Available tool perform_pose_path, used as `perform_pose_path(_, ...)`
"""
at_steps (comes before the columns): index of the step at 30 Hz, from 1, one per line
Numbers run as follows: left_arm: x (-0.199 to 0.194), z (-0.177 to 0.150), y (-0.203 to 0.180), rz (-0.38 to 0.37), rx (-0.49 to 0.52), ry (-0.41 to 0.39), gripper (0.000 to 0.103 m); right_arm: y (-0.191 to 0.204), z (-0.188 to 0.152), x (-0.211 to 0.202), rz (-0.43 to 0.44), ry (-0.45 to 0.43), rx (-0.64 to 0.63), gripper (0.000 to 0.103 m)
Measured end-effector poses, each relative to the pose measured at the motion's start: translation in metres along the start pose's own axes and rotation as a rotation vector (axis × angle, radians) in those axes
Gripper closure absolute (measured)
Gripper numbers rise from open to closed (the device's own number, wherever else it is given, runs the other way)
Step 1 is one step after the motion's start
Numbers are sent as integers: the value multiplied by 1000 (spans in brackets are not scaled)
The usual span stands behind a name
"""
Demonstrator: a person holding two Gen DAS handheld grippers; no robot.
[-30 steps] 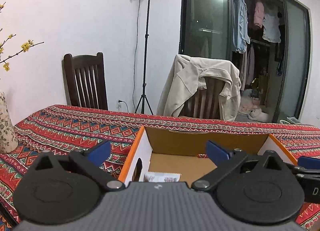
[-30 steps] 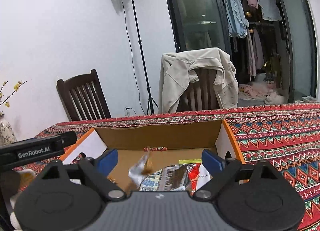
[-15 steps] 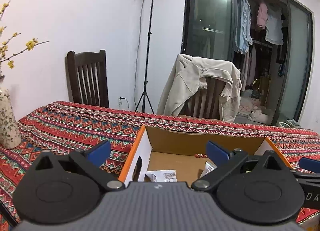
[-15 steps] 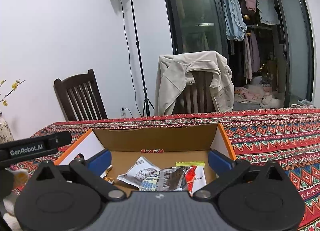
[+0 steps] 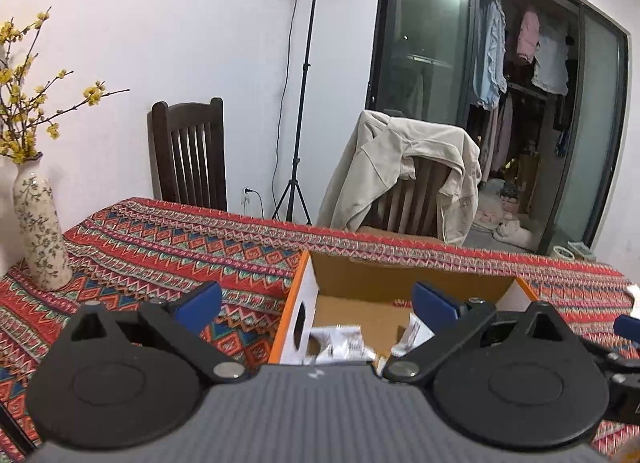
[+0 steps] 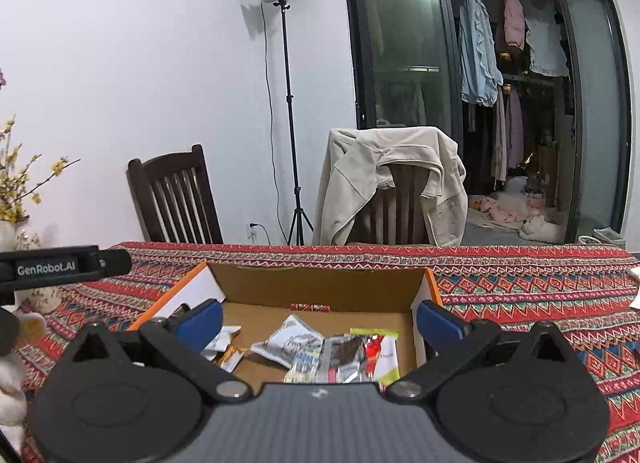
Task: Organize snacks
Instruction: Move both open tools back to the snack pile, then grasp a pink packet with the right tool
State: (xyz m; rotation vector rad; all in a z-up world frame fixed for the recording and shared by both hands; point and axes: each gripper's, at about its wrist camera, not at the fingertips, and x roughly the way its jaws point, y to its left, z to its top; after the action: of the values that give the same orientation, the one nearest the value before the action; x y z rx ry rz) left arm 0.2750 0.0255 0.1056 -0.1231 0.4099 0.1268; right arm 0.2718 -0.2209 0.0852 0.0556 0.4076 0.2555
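An open cardboard box (image 6: 320, 283) with orange-edged white side walls sits on the patterned tablecloth, and the same box (image 5: 400, 283) shows in the left wrist view. Several snack packets lie inside it: a white printed packet (image 6: 290, 341), a dark packet (image 6: 340, 355), and a packet with red and lime green (image 6: 380, 351). A white packet (image 5: 340, 343) shows in the left wrist view. My right gripper (image 6: 318, 321) hangs open above the box's near side, holding nothing. My left gripper (image 5: 316, 303) is open over the box's left wall, empty.
A flowered vase (image 5: 40, 235) with yellow blossom twigs stands at the table's left. Two wooden chairs stand behind the table, a dark chair (image 5: 188, 155) and a chair draped with a beige jacket (image 5: 400, 175). A light stand (image 5: 304, 83) rises between them.
A white packet that was dropping from the right gripper a second ago now lies in the box. Both grippers have pulled back and lifted slightly, showing more of the box.
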Motion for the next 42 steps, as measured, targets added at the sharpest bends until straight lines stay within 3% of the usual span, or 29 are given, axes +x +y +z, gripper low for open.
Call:
perform_pose_path(19,-59,-85,39,-37,36,129,0,4,-76,-62,30,124,-16,0)
perform_pose_path(28,-66,-117,48,-23,57,121,0,0,-109,-73,52,182,2,0)
perform_pose_path(32,-64,-127,47,-16,71,97,0,-3,-118,-77,20,205,-5,0)
perform_pose_path(42,-59,-130,56,-26,24,94,0,-6,-121,-62,-20,233,-1,0)
